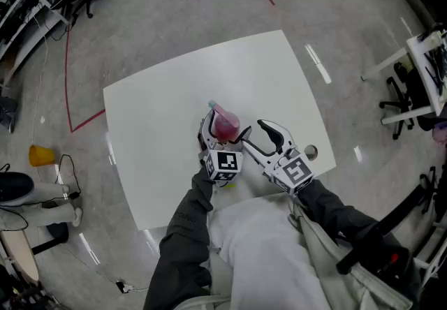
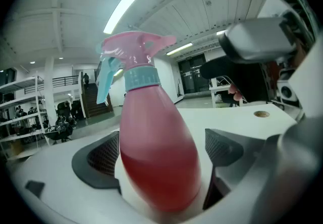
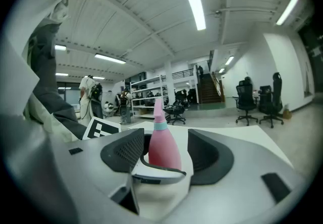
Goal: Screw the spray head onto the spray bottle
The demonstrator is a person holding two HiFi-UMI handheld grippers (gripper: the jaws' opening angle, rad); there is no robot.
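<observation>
Straddling the spray bottle (image 1: 225, 126), seemingly untouched, left claw (image 2: 161, 152) spread wide; right claw (image 3: 164, 148) parted, empty.

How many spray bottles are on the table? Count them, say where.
1. The pink plastic spray bottle stands on the white table, between the open jaws of the left hand-held gripper. None seems hidden.

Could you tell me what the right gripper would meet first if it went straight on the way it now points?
Most likely the pink spray bottle. It stands dead ahead of the right gripper, in line with its open jaws, and nothing shows in between, though depth is hard to judge.
</observation>
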